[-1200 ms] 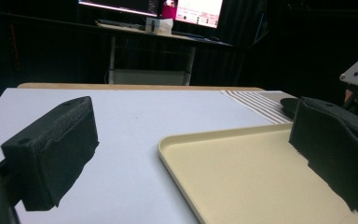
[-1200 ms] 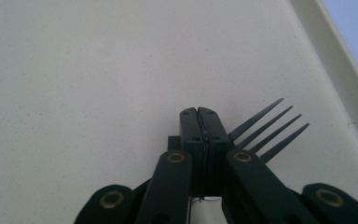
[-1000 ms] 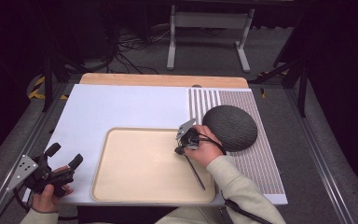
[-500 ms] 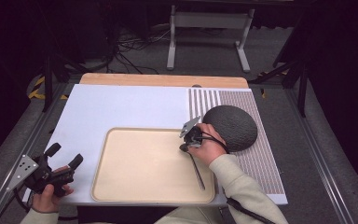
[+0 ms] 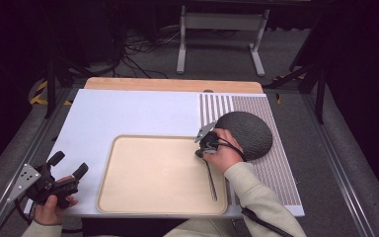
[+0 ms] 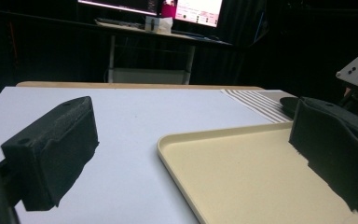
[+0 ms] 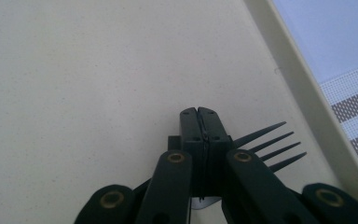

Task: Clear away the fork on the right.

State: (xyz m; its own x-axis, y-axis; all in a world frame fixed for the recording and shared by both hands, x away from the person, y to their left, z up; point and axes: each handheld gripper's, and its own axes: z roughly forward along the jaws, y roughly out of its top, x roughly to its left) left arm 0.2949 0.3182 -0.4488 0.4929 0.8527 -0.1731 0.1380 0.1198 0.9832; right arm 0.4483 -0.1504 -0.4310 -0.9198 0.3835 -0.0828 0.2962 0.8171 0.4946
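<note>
Fork (image 7: 265,144) on tray (image 5: 143,197)
Right hand-held gripper (image 7: 200,123) clenched beside fork tines; left hand-held gripper (image 5: 69,165) released, at worktop (image 5: 128,111) edge.

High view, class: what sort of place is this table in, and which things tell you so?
Probably a lab or studio set up for recording, not a home. A white table bears one beige tray, cables lie on the dark floor behind, and lit monitors stand on a desk beyond.
</note>
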